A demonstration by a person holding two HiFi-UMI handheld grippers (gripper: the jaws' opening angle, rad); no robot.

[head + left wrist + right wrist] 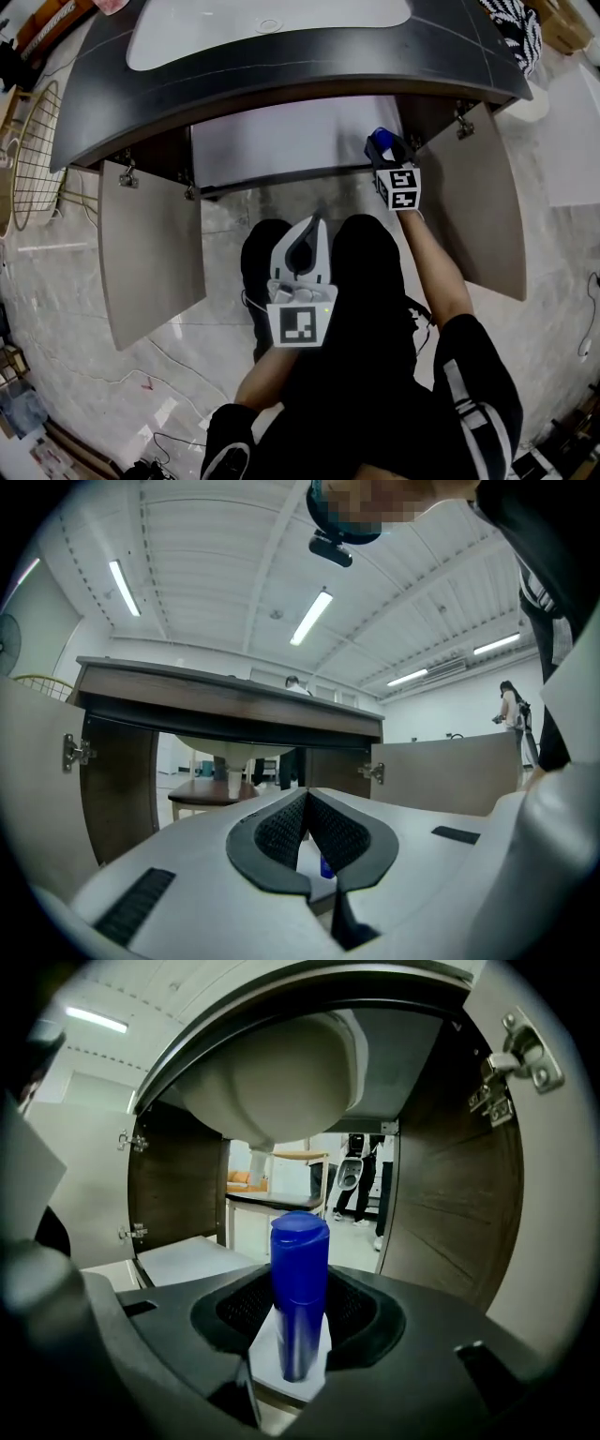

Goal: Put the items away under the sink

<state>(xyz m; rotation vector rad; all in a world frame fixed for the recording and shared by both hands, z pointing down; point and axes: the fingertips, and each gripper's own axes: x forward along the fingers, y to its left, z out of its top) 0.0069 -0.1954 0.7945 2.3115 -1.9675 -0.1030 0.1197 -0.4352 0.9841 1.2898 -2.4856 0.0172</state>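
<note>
As its jaws press on either side of a blue bottle point(300, 1279), the right gripper point(300, 1314) stands partly open, spread to the bottle's width. The bottle is upright with its flip cap on top, and its lower part sits between the dark ribbed pads. In the head view this gripper reaches to the front edge of the open cabinet point(281, 145) under the sink, on the cabinet's right side, just beside the right door point(478, 202) and its hinge point(462, 124). Whether the bottle's base touches the cabinet's pale grey floor cannot be told.

The left gripper point(309, 227) is closed, its pads meeting at the tips with nothing between them. It is held well back from the cabinet, above the person's dark-clad legs point(375, 309), and points towards the opening.

Both cabinet doors are swung wide, the left door point(150, 248) hanging out over the marbled floor point(56, 309). From the right gripper view, the rounded white underside of the basin point(272, 1072) hangs above the bottle, with dark wood side walls to either side. A dark curved countertop point(281, 75) spans the top of the cabinet.
</note>
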